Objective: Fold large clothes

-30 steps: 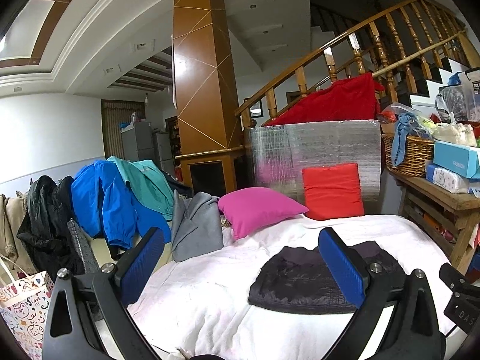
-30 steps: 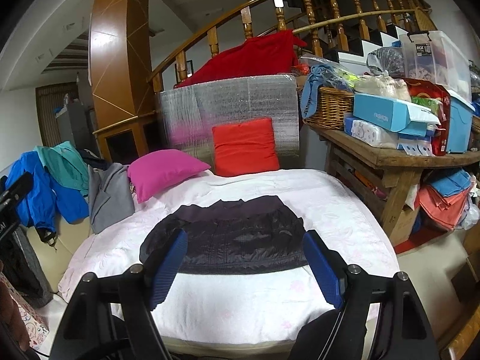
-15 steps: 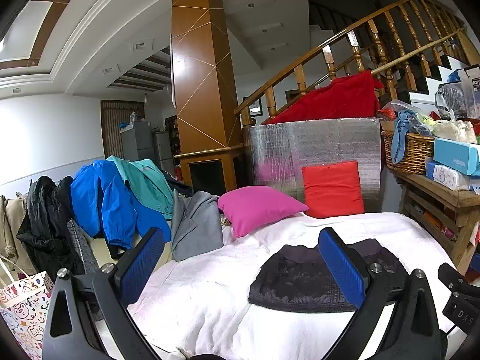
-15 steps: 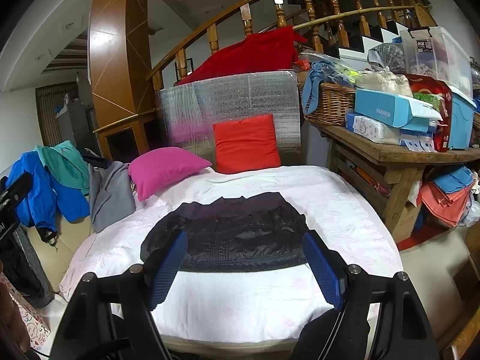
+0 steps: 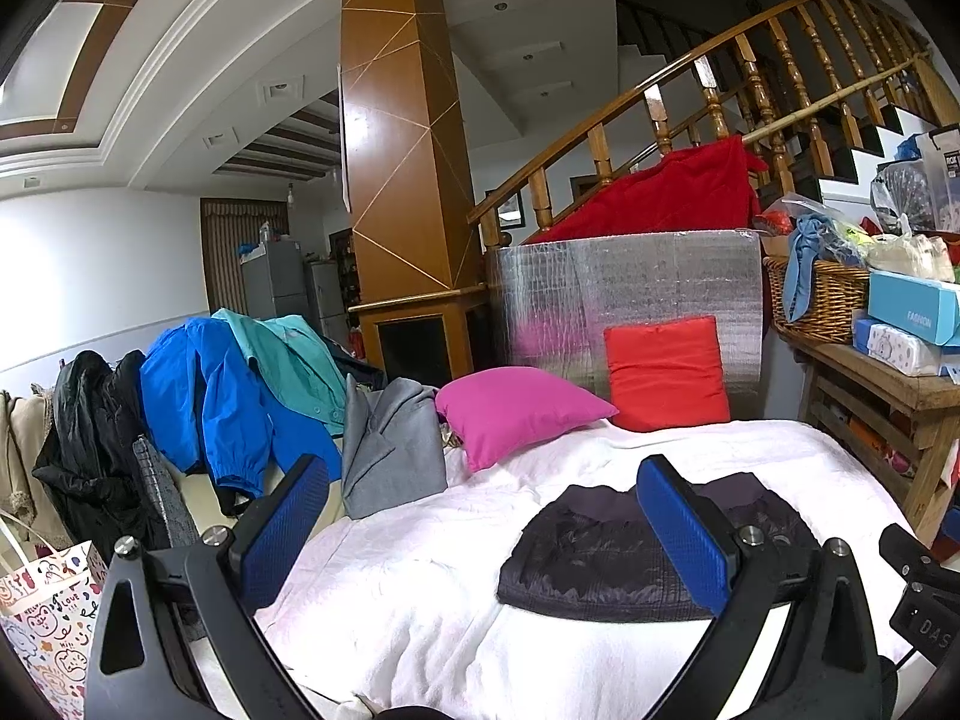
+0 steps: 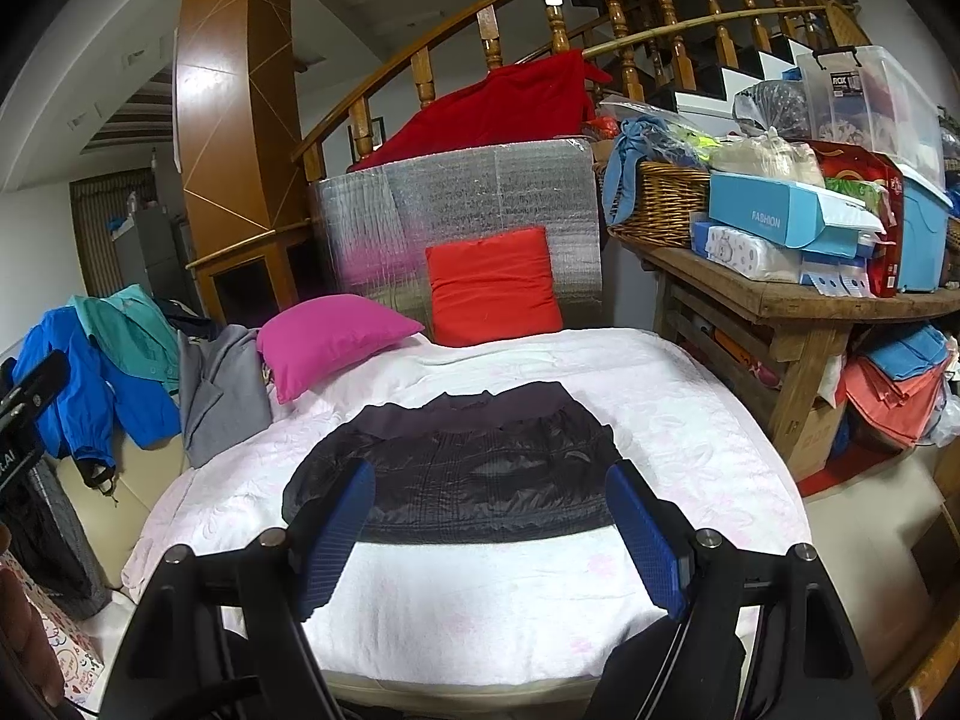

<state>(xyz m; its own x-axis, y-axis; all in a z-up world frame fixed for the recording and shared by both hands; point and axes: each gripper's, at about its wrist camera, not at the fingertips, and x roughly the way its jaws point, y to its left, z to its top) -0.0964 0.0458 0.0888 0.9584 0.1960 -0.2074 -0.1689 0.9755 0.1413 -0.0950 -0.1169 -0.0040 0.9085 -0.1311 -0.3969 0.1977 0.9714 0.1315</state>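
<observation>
**Inspector:** Location of the garment under the task?

**Assistant:** The dark jacket (image 6: 468, 468) lies folded flat on the bed (image 6: 690, 420), on the white cover, roughly central and towards the near edge. Its collar end faces the pillows. In the left wrist view the same jacket (image 5: 600, 558) sits to the right of centre, partly behind one blue pad.

**Inspector:** Right gripper?

**Assistant:** The right gripper (image 6: 489, 531) is held above the near edge of the bed, jaws standing wide, nothing between the pads. The jacket is seen through the gap, but the pads are not touching it.

**Inspector:** Left gripper?

**Assistant:** The left gripper (image 5: 480, 528) likewise has its jaws wide and empty, raised above the near left part of the bed.

**Inspector:** Surroundings?

**Assistant:** A pink pillow (image 6: 330, 336) and a red cushion (image 6: 492, 285) rest at the far end of the bed, the cushion upright against a silver foil panel (image 6: 480, 192). A grey garment (image 5: 390, 450), a blue jacket (image 5: 210, 396) and a teal jacket (image 5: 288, 354) are draped on the sofa left of the bed. To the right stands a wooden table (image 6: 780, 294) bearing a wicker basket (image 6: 660, 204) and a blue box (image 6: 774, 216).
</observation>
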